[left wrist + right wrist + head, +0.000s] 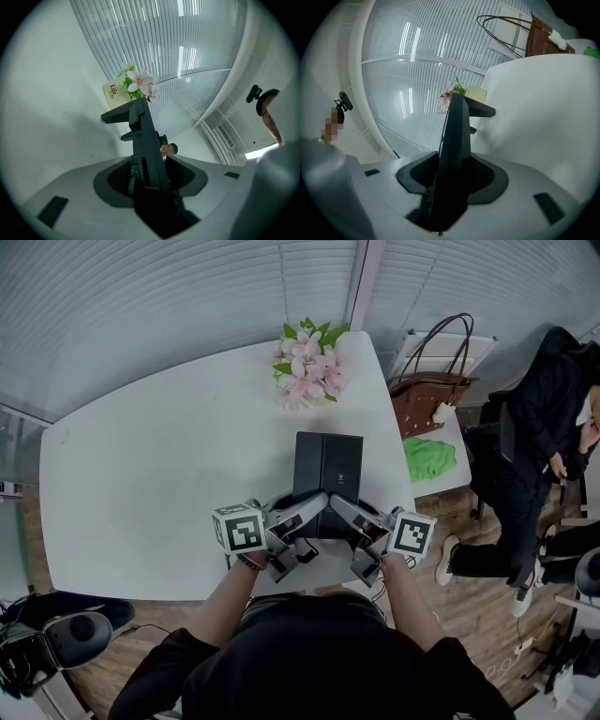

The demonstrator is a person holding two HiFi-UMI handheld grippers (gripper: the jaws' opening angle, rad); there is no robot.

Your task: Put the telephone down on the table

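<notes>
The telephone (328, 470) is a flat black slab lying level over the near middle of the white table (141, 484). I cannot tell if it rests on the top. My left gripper (314, 509) and right gripper (343, 510) meet at its near edge, one from each side, both rolled onto their sides. In the left gripper view the telephone (143, 140) runs edge-on out of the left gripper (151, 190), whose grey jaws close on it. The right gripper view shows the same slab (457, 136) clamped in the right gripper (449, 190).
A pot of pink flowers (307, 367) with a small card (115, 93) stands at the table's far edge, beyond the telephone. A brown handbag (427, 390) and a green cloth (429, 457) lie on a side table at right. A person in black (534, 427) stands beyond it.
</notes>
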